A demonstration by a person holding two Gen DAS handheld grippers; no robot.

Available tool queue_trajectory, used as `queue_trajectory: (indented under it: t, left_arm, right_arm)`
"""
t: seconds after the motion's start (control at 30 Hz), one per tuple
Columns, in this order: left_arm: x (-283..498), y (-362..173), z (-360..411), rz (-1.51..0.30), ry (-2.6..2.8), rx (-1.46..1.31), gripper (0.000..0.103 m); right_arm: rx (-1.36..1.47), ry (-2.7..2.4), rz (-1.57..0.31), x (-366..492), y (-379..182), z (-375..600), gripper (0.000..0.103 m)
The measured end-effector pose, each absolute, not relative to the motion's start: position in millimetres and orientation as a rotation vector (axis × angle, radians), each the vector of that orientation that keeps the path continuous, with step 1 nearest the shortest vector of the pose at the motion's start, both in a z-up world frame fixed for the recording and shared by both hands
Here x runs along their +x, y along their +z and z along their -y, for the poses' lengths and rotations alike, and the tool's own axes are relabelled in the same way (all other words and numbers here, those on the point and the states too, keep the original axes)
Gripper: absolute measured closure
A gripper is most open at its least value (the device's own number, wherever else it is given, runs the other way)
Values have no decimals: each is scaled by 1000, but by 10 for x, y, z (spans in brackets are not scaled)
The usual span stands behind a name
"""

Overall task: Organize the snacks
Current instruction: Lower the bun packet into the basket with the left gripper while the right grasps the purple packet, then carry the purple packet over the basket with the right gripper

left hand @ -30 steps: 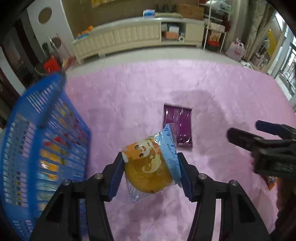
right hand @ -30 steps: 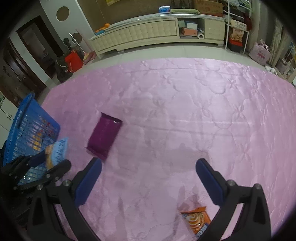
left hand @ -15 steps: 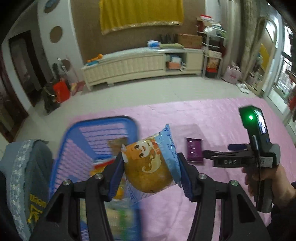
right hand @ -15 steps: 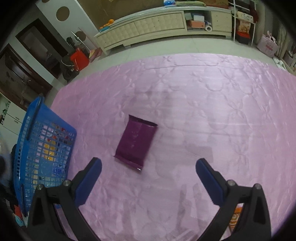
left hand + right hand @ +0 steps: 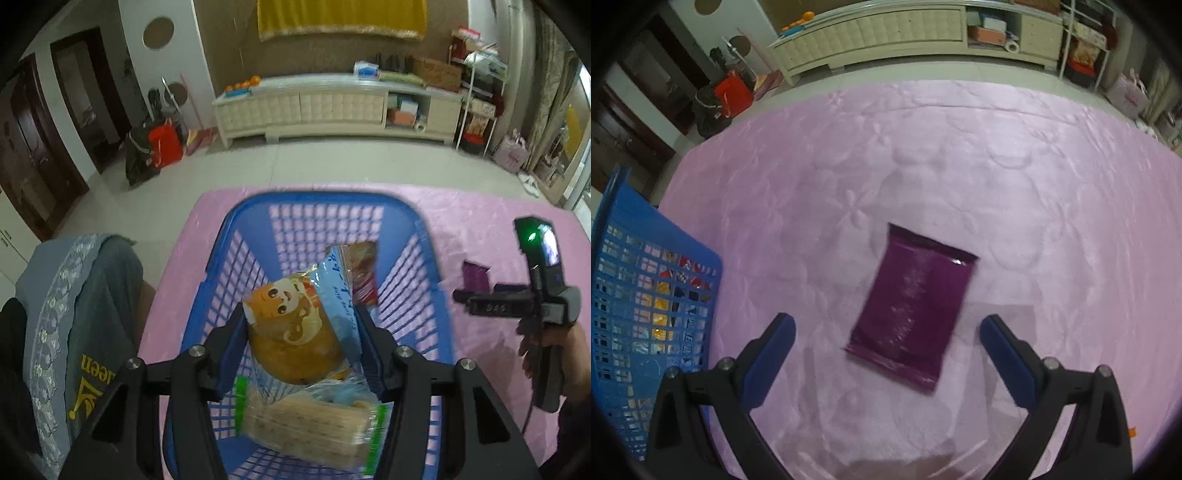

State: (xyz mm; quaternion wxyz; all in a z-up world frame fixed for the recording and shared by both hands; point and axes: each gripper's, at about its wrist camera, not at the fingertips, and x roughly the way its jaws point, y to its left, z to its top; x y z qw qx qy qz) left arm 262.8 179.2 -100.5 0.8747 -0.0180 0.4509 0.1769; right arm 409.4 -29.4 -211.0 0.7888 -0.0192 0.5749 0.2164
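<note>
Pinching a cake packet [image 5: 295,332] above the blue basket [image 5: 424,236], the left tongs [image 5: 301,350] hide part of the snacks inside; the right tongs [image 5: 886,332] stand spread over a purple packet [image 5: 912,299] on the pink surface [image 5: 1034,184], its label unreadable

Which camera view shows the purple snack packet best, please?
The right wrist view: the purple snack packet lies whole and large on the pink cover, ahead of the open right gripper. The left wrist view shows only a small part of it, behind the right gripper's fingers.
</note>
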Motion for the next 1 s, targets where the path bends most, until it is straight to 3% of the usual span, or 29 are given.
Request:
queue_trajectory:
  t: [0.23, 0.3, 0.37, 0.43, 0.7, 0.77, 1.0]
  left_arm:
    - [2735, -1253, -1918, -1038, 302, -77, 50]
    - [2782, -1337, -1889, -1060, 277, -82, 50]
    - [2836, -1353, -1893, -1084, 242, -78, 50]
    - [2878, -1374, -1839, -1110, 208, -36, 50]
    - [2948, -1433, -1764, -1170, 162, -18, 46]
    - [2929, -1427, -1774, -1159, 165, -32, 40]
    - [2749, -1304, -1805, -1096, 204, -18, 40]
  right_arm:
    - [-137, 435, -1201, 4165, -2145, 32, 6]
    - [-184, 411, -1176, 4150, -2143, -5, 18]
    - [-230, 396, -1143, 4143, -2123, -5, 43]
    - [-219, 405, -1143, 4166, -2129, 31, 51]
    - [-153, 458, -1152, 4074, -2104, 242, 52]
    - [-134, 472, -1150, 3998, -2054, 303, 52]
    - [-115, 507, -1101, 3710, -1685, 393, 52]
